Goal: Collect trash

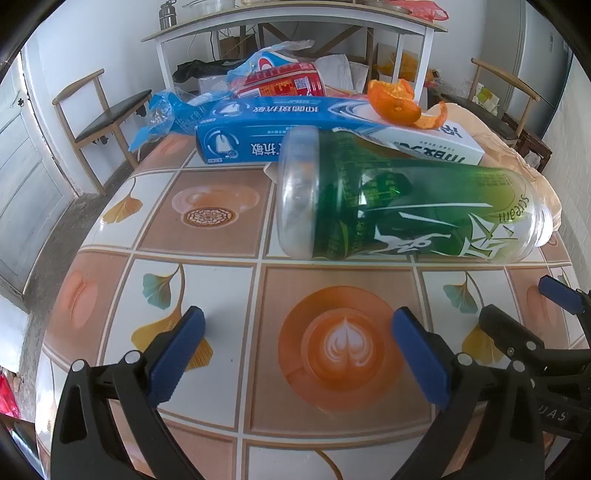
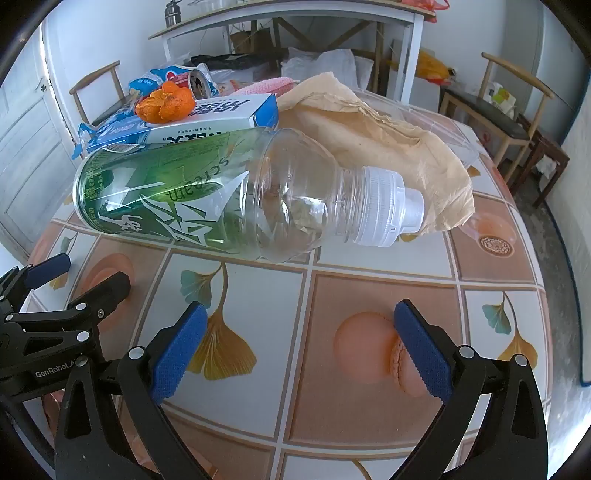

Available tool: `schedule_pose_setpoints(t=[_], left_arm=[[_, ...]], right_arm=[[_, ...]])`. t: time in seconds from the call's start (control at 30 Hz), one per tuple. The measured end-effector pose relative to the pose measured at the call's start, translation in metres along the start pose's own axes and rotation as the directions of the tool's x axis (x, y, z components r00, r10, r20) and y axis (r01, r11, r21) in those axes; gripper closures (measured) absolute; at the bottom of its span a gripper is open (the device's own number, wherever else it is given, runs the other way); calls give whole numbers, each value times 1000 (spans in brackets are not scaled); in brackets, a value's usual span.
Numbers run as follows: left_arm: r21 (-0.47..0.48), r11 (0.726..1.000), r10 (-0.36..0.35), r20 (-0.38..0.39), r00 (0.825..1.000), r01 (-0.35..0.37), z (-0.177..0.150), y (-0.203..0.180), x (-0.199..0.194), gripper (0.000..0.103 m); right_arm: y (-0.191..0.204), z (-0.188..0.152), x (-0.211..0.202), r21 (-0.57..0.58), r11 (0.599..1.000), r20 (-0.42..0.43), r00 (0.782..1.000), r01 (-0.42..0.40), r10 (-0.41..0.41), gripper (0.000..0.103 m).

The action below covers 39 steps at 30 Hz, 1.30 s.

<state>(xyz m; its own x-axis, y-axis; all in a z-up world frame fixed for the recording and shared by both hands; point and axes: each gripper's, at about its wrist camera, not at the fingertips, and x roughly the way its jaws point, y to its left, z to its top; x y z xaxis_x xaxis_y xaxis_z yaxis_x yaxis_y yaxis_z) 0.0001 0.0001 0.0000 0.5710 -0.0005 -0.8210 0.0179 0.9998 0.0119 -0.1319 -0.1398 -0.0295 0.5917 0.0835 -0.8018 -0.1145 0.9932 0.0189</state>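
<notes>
An empty clear bottle with a green label (image 1: 406, 206) (image 2: 207, 195) lies on its side on the patterned table, white cap (image 2: 384, 206) to the right. Behind it lie a blue toothpaste box (image 1: 280, 129) (image 2: 207, 118), orange peel (image 1: 399, 101) (image 2: 164, 101), a red can (image 1: 284, 81) (image 2: 195, 83), blue plastic wrappers (image 1: 166, 114) and crumpled brown paper (image 2: 388, 125). My left gripper (image 1: 299, 347) stands open just in front of the bottle's base, nothing between its blue pads. My right gripper (image 2: 299, 343) is open near the bottle's neck end, also empty.
The table (image 1: 218, 229) carries a tiled cloth with coffee and leaf prints. Wooden chairs stand at the left (image 1: 99, 114) and right (image 2: 509, 110). A white table (image 1: 295, 26) with clutter beneath stands at the back wall. Each gripper shows in the other's view (image 1: 554, 332) (image 2: 48, 295).
</notes>
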Motion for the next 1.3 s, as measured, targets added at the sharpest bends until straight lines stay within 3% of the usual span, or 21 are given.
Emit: schedule_pose_setpoints(t=[1.3], left_arm=[[0,1000,2,0,1000,-2,5,-2,0,4]], right_arm=[[-1,-1,1,-2,1000,0,1000,11,-11,6]])
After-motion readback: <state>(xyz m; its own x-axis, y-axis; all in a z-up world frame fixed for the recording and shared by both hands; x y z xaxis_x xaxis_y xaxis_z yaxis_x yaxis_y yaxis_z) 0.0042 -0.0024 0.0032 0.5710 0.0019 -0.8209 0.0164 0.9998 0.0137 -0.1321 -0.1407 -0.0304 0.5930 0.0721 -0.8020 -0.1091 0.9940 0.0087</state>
